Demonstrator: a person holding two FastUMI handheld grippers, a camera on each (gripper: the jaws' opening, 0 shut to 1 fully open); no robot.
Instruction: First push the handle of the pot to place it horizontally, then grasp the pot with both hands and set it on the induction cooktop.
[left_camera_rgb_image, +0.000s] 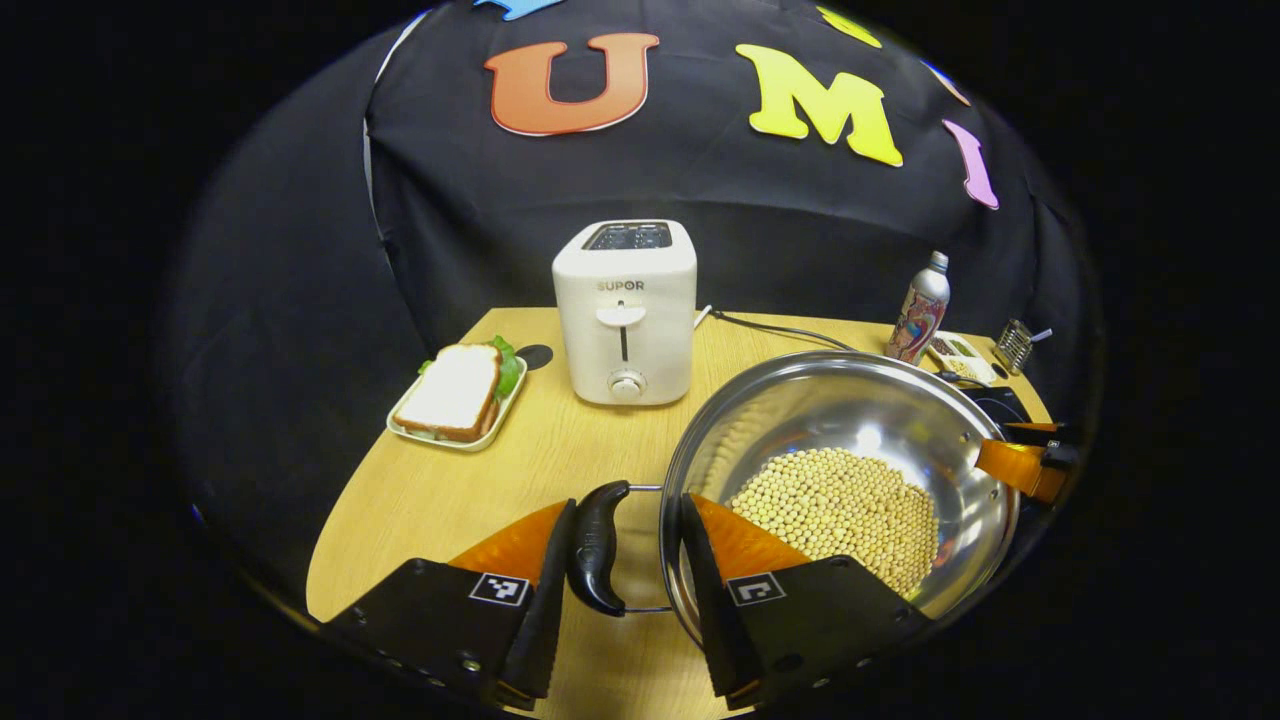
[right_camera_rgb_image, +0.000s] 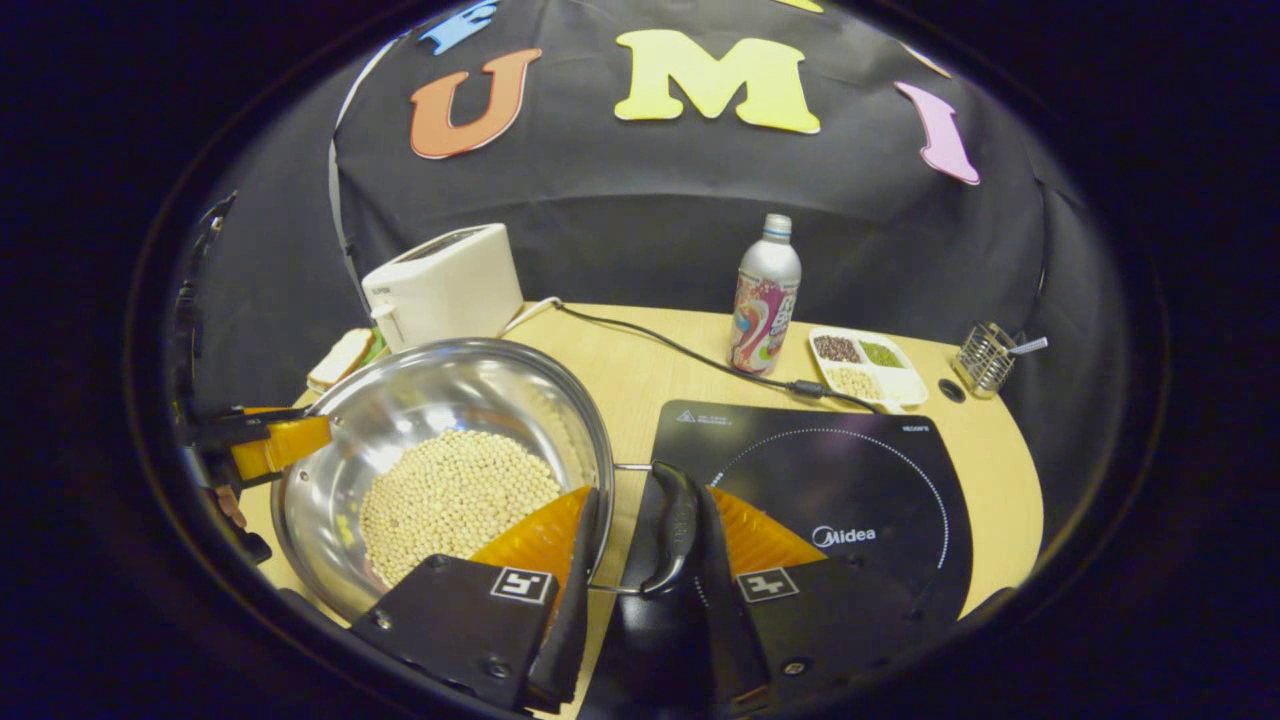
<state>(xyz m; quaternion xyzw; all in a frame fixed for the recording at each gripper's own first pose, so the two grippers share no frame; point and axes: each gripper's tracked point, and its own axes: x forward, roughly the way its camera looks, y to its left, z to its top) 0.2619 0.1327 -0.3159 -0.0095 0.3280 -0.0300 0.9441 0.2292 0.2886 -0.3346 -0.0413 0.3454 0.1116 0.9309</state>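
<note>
Bright overhead light, fisheye-warped edges

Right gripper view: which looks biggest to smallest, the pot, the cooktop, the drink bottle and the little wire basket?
1. Pot and induction cooktop: they look about alike, and the pot sits nearer the camera, so I won't rank them.
2. Drink bottle.
3. Wire basket, smallest, though it is also farthest away.

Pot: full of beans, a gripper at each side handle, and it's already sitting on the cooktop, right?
Not on the cooktop. In the right gripper view the pot stands on the table beside the cooktop, to its left. The rest holds: beans inside, the left gripper and right gripper each at a handle.
</note>
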